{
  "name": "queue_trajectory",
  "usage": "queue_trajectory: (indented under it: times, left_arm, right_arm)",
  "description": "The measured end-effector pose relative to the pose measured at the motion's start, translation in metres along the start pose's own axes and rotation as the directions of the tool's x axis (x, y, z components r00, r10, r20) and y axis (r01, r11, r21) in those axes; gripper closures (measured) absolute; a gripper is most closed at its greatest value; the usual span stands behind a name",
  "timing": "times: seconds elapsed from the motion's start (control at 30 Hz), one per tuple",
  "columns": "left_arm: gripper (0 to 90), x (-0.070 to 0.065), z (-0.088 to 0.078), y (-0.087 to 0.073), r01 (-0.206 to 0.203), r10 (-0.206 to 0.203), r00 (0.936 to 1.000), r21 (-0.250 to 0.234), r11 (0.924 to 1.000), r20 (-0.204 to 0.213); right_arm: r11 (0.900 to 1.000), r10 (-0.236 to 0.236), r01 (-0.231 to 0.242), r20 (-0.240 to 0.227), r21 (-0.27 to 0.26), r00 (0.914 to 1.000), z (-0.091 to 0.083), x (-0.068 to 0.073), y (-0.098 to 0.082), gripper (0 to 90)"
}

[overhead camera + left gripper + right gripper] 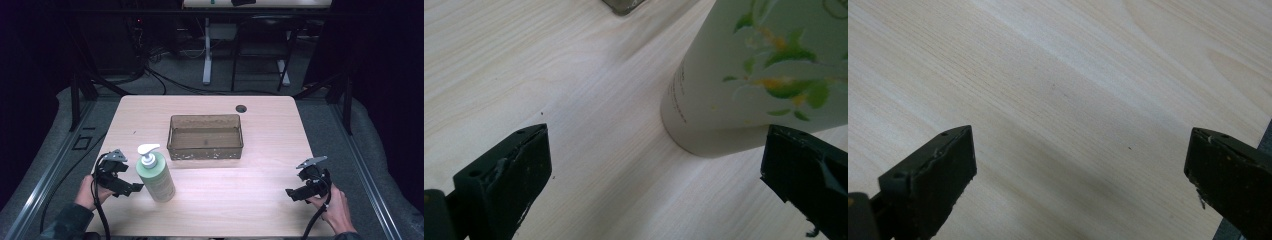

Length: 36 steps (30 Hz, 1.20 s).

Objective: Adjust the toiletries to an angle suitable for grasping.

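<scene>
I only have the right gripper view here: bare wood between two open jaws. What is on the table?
Observer: A green pump bottle stands near the left gripper, upright.
Operator: Is it gripped?
Observer: No. In the left gripper view the jaws stand wide, and the bottle sits just ahead of them, untouched.
Operator: Anything else out there?
Observer: A brown see-through bin sits mid-table, beyond the bottle, with nothing in it.
</scene>
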<state>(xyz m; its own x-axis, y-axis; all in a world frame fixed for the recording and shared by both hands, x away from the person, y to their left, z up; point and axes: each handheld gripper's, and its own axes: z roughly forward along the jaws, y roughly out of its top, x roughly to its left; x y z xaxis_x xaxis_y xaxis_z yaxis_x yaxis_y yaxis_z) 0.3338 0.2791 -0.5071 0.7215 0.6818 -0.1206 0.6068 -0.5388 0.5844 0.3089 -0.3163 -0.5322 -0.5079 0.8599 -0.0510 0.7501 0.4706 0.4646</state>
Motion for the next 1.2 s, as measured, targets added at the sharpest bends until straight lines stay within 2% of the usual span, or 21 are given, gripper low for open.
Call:
queue_trajectory:
  times: [0.1,0.27,0.53,0.7,1.2]
  left_arm:
    - [0.0,-0.001,-0.001,0.0,0.002,-0.002,1.0,-0.001,1.0,0.004]
    - [0.0,-0.002,-0.003,0.0,-0.027,0.027,0.9995,0.005,0.9996,0.019]
    - [0.0,-0.005,-0.009,0.0,-0.046,0.045,0.9981,0.014,0.9988,0.041]
    - [0.0,-0.008,-0.015,0.0,-0.049,0.049,0.9975,0.002,0.9988,0.05]
    - [0.0,-0.019,-0.029,0.009,-0.097,0.1,0.9903,-0.033,0.9947,0.096]
  right_arm:
    - [1.0,0.0,0.0,-0.002,0.0,1.0,0.0,0.0,0.0,0.0]
    - [1.0,-0.011,0.011,-0.003,0.005,0.9999,0.0,0.001,0.001,0.0]
    - [1.0,-0.011,0.011,-0.004,0.005,0.9999,-0.001,0.001,0.001,0.0]
    - [1.0,-0.007,0.007,-0.009,0.005,0.9999,-0.001,0.002,0.002,0.0]
    - [1.0,-0.018,0.018,-0.01,0.011,0.9998,0.0,0.003,0.002,0.7]
